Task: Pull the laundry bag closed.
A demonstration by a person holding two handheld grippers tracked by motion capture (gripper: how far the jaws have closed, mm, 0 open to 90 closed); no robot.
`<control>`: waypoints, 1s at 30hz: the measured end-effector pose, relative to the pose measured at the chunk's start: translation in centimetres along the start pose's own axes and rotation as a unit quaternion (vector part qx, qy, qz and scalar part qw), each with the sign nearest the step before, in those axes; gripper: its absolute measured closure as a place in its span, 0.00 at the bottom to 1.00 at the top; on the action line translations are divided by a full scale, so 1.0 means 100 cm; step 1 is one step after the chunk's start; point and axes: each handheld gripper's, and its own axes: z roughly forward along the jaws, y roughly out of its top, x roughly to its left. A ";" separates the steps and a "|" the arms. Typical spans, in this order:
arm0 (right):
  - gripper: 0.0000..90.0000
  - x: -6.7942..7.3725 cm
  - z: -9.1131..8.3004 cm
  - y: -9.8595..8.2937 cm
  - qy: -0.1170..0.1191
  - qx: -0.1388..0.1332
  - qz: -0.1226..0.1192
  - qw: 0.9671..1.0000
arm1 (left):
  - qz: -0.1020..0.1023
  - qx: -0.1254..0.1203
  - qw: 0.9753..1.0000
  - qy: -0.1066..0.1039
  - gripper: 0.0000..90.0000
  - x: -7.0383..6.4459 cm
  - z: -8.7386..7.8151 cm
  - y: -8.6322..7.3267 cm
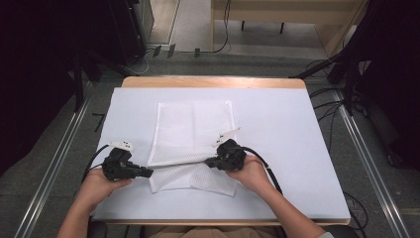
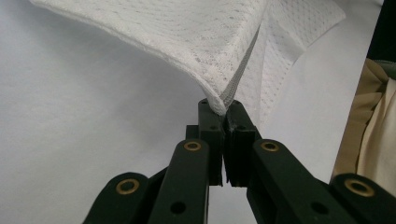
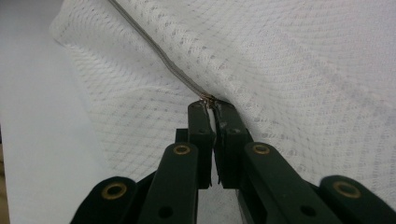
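Both jaws of the left hand-held gripper (image 2: 223, 112) are pinched tight on one end of the white mesh bag (image 2: 196, 42), right where the grey zipper (image 2: 238, 74) ends. From above, this left hand-held gripper (image 1: 146, 173) sits near the front left of the surface (image 1: 277, 114), and the person's left hand (image 1: 101, 187) wraps around it.

The right hand-held gripper (image 3: 211, 106) is squeezed shut too. It holds the little metal zipper pull (image 3: 208, 99), and the zipper (image 3: 159, 53) runs away from it across the mesh. In the high view the right hand-held gripper (image 1: 210, 162) is near the middle front of the surface, with the right hand (image 1: 252, 173) behind it.

Between the two grippers the zipper edge (image 1: 178, 163) is pulled into a straight line and lifted a bit off the surface. A small part of the mesh bag (image 1: 193, 131) lies nearer to the person than that line. The bigger part lies flat farther back, in the middle of the surface.

The surface is covered in pale white-blue, and a wooden edge (image 1: 213, 82) shows at its far side. Past that is a grey floor (image 1: 247, 59) with black cables (image 1: 327, 106) on it.
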 end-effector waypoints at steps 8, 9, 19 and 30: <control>0.98 0.000 -0.002 -0.002 0.000 0.002 0.003 1.000 | -0.005 0.000 1.000 0.001 0.98 0.000 -0.001 -0.001; 0.98 -0.001 -0.002 -0.003 0.001 0.000 0.005 1.000 | -0.005 0.000 1.000 0.001 0.98 0.001 -0.001 -0.001; 0.98 -0.004 -0.008 -0.009 -0.002 0.000 0.010 1.000 | -0.003 0.001 1.000 -0.002 0.98 0.000 0.000 -0.001; 0.98 -0.008 -0.017 -0.014 -0.008 -0.001 0.013 1.000 | -0.003 0.003 1.000 -0.003 0.98 0.001 -0.001 -0.002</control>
